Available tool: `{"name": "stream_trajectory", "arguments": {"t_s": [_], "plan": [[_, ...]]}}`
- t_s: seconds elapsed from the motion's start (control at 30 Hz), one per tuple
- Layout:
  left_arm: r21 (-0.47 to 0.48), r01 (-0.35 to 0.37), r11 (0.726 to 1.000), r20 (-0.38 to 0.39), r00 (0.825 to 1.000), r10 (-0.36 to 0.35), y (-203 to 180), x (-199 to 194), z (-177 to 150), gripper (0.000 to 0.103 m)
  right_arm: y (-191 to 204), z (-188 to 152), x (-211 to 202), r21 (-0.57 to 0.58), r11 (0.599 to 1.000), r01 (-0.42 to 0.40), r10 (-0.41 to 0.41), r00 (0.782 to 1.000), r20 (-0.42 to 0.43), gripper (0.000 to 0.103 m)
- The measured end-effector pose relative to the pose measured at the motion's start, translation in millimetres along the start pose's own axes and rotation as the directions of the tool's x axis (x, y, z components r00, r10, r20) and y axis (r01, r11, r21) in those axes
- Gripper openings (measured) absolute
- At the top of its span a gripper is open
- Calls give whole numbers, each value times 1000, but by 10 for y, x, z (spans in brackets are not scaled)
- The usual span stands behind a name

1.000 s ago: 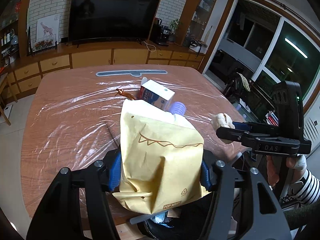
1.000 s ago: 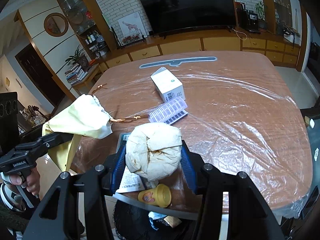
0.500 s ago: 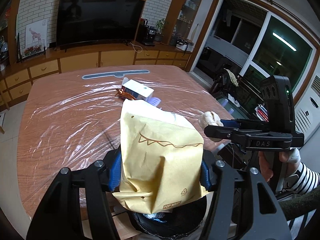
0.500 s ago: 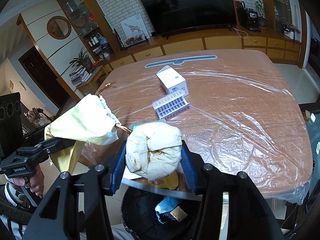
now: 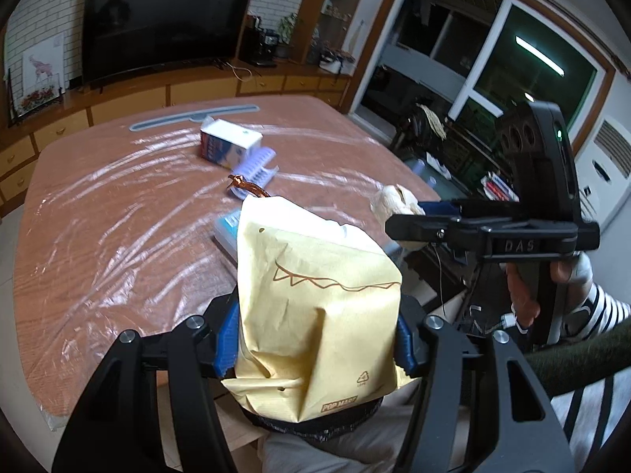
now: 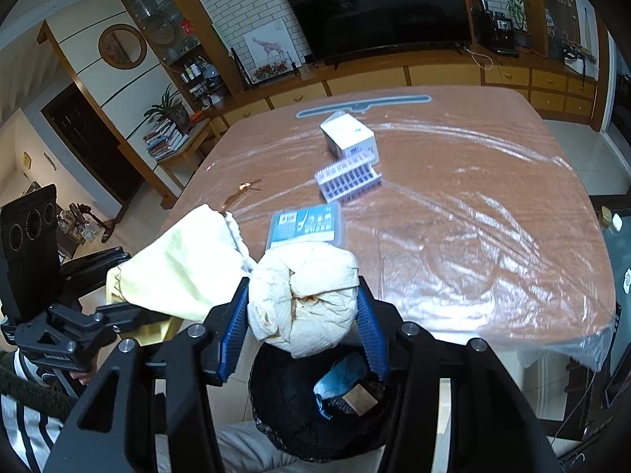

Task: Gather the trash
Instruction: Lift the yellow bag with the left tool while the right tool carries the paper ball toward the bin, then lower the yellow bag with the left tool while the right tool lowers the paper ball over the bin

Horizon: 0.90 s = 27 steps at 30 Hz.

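Note:
My left gripper (image 5: 315,339) is shut on a yellow paper bag (image 5: 315,307), held upright just off the near edge of the table, above the black bin (image 5: 315,423). That bag (image 6: 185,264) also shows at the left in the right wrist view. My right gripper (image 6: 301,319) is shut on a crumpled wad of paper (image 6: 303,295) over the open black bin (image 6: 315,406), which holds blue and brown scraps. On the table lie a white box (image 6: 349,138), a clear ribbed tray (image 6: 349,179), a flat blue-labelled pack (image 6: 305,226) and a brown twist of wrapper (image 5: 246,187).
The wooden table (image 6: 473,216) is covered with clear plastic film, and a grey bar (image 6: 363,104) lies at its far edge. Behind it stand a television and low cabinets. A person's striped sleeve (image 5: 591,315) and lap are near the bin.
Both grippers have drawn back from the table toward its near edge with their loads. The bin has come fully under the paper wad, and the blue-labelled pack is now uncovered on the table.

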<state>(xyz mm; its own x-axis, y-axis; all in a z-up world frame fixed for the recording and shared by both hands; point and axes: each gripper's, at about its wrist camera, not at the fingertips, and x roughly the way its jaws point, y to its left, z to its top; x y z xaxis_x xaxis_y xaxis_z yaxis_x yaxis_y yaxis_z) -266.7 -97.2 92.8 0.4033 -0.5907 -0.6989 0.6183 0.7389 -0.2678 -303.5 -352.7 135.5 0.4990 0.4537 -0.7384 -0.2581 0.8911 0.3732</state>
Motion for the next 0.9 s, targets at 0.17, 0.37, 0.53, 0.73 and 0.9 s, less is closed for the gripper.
{"name": "stream_trajectory", "arguments": {"t_s": [0.17, 0.37, 0.53, 0.73, 0.9], "plan": [[27, 21, 999, -41, 999, -20, -88, 18, -116, 61, 20, -178, 4, 2, 1000, -12, 12, 999, -34, 50], [86, 74, 994, -97, 993, -65, -206, 64, -273, 61, 89, -374, 23, -10, 1000, -17, 16, 997, -75, 50], [109, 108, 988, -149, 985, -91, -310, 135, -406, 61, 120, -521, 41, -10, 1000, -16, 15, 995, -100, 50], [106, 122, 987, -214, 972, -97, -350, 254, -579, 61, 109, -689, 93, 5, 1000, -15, 16, 991, -136, 50], [98, 125, 987, -260, 961, -95, -345, 366, -735, 61, 66, -822, 185, 19, 1000, -6, 9, 984, -176, 50]]}}
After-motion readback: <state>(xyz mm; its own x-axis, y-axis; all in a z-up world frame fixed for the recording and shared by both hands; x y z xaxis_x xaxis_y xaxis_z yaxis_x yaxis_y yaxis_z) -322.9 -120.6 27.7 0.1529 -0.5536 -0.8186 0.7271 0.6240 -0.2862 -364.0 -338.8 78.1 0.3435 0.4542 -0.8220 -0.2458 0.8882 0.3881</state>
